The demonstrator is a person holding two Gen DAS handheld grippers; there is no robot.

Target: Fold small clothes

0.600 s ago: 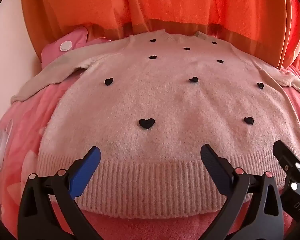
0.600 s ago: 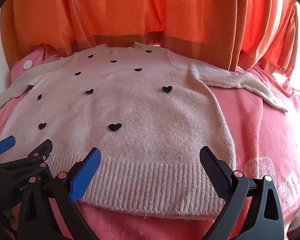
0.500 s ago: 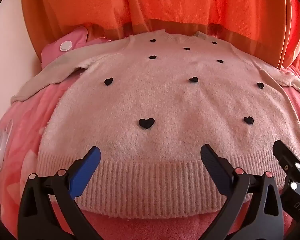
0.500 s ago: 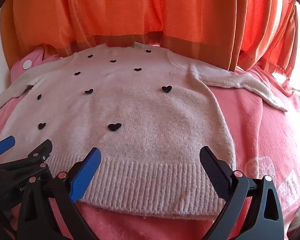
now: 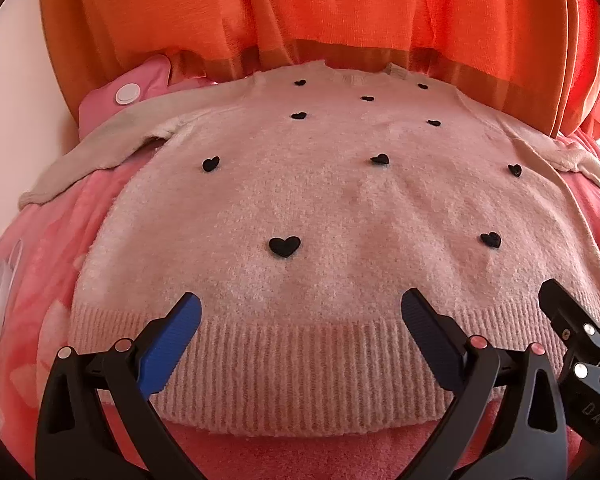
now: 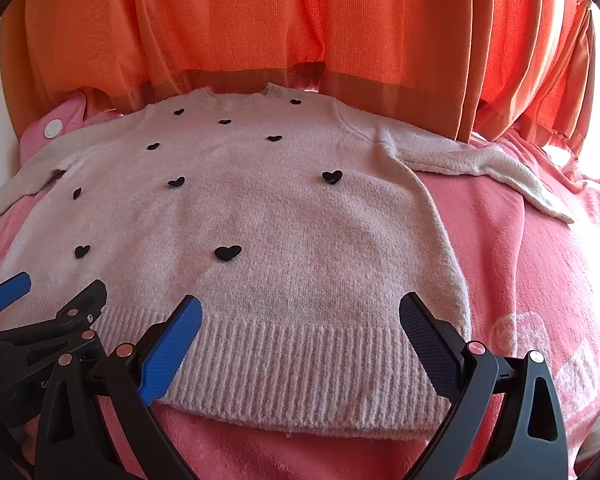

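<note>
I have both claws hovering side by side over the ribbed hem of the sweater (image 5: 320,216), jaws spread wide and clamped on nothing. The sweater lies flat, front up, on a pink blanket (image 6: 512,248); hem nearest me, neckline far off against the orange curtain (image 6: 300,20), so its long axis runs straight away from the claws. My left claw (image 5: 300,336) sits over the hem's left half, my right claw (image 6: 300,336) over the right half near the side seam. Each sleeve stretches outward, the left sleeve (image 5: 100,148) toward my left claw's side, the right sleeve (image 6: 480,164) toward my right. The knit looks fuzzy and soft, pale pink, dotted with small black hearts; the hem is tighter ribbing. I judge the sleeves need folding in first.
</note>
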